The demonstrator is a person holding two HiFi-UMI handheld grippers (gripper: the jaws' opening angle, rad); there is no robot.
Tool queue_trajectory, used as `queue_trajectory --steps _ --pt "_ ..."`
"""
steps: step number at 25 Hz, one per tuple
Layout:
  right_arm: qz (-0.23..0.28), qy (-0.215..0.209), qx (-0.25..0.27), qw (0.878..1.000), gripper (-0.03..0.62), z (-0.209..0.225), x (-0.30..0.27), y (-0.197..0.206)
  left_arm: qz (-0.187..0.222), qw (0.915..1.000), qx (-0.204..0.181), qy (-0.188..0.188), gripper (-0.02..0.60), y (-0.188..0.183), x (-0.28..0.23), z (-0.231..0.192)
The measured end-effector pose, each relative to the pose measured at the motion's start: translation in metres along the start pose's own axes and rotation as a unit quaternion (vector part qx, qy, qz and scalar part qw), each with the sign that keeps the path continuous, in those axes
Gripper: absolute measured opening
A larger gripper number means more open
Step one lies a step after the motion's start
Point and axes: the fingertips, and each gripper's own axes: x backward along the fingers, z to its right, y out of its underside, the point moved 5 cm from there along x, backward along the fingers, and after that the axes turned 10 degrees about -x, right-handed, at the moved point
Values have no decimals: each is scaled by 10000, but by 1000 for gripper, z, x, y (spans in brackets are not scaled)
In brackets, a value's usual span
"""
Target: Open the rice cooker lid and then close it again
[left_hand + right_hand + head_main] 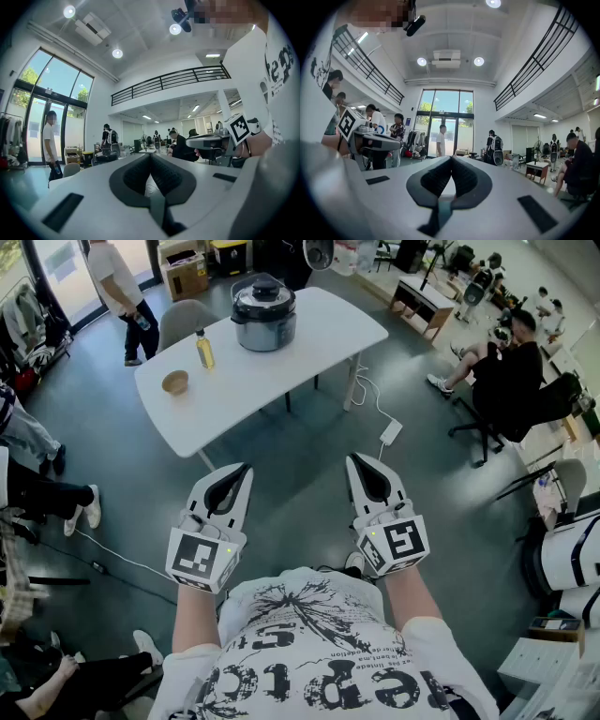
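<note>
The grey rice cooker [263,313] stands with its lid down on the far part of a white table [309,343], well ahead of both grippers. My left gripper [246,468] and right gripper [354,459] are held side by side over the floor in front of my chest, pointing level toward the table. Neither touches anything. In the left gripper view the left gripper [150,156] has its dark pads closed together with nothing between them. The right gripper [451,158] looks the same in the right gripper view.
A yellow bottle [203,349] and a small wooden bowl [174,382] sit on the table's left part. A grey chair [183,320] stands behind it. A power strip [390,433] and cable lie on the floor. People stand and sit around the room.
</note>
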Motion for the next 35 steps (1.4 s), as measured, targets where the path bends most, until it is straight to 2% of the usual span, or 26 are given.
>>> queue_trajectory --steps 12,16,17,18,19,22,24,30,35 --pt "-72 59 -89 9999 12 -4 -4 3 1 10000 37 30 14 2 0 -5" --pt "73 11 -198 9998 14 -9 -17 0 -19 9999 96 58 14 7 0 -18" --pt "91 -36 -187 9998 129 -10 -23 -1 -23 9999 105 70 14 8 -1 -21" --pt "115 -78 -162 9998 429 -11 -28 -2 -30 9999 118 80 14 9 -2 -24" --pt "157 -60 -143 9998 599 -9 -33 -3 -42 9999 137 87 14 10 -3 -27" --pt "248 235 -182 9992 598 4 -41 -6 -81 9997 201 88 14 14 -11 -35" --pt "165 278 -231 9992 598 15 -47 -2 -95 9997 216 72 14 18 -20 -36" --pt "-105 26 -243 9996 598 45 -87 10 -186 9995 252 -7 14 30 -61 -48" --pt "-101 -315 -331 9989 598 107 -147 22 -325 9988 174 -331 14 44 -128 -68"
